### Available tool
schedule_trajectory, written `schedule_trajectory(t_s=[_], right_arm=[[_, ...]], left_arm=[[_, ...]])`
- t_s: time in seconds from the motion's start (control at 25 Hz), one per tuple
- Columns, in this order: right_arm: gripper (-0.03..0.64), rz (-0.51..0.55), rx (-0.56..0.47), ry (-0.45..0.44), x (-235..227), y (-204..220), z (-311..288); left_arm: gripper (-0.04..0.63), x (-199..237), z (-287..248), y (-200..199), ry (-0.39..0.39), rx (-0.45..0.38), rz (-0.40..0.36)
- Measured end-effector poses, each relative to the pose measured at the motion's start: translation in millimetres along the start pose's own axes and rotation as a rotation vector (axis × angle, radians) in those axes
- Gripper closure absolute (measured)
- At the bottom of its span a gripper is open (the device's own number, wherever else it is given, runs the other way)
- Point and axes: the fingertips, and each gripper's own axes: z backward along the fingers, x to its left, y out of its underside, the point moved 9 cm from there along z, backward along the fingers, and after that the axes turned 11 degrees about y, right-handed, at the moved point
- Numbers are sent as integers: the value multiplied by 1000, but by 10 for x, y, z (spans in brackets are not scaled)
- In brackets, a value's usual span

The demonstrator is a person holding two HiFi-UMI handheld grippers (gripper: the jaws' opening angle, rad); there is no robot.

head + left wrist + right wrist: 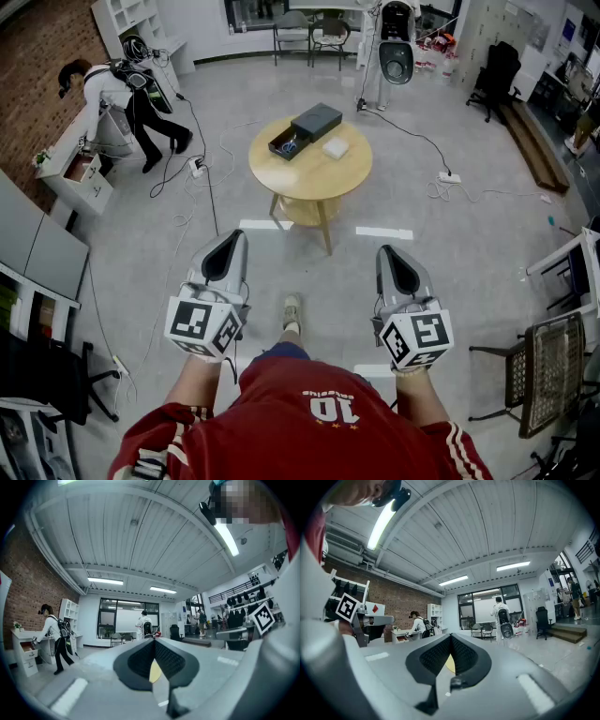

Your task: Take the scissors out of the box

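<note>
Two grippers held level, left gripper (231,242) and right gripper (390,253), jaws pressed together, nothing between. Scissors (290,145) lay inside open box (277,150) on round worktop (349,174), well apart from both.

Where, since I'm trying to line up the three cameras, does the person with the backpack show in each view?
Head view: the person with the backpack is at upper left, bent over beside the brick wall.
Left gripper view: near the left edge, at mid height.
Right gripper view: left of centre, small, at mid height.
Shared landmark: the brick wall, next to the person in all three views.
</note>
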Motion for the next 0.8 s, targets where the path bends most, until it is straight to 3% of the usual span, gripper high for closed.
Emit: schedule_trajectory(t_s=[0.8], right_arm=[[618,-13,30,-30,-40,73,-53]], left_arm=[[592,-9,-106,88,-7,11,15]])
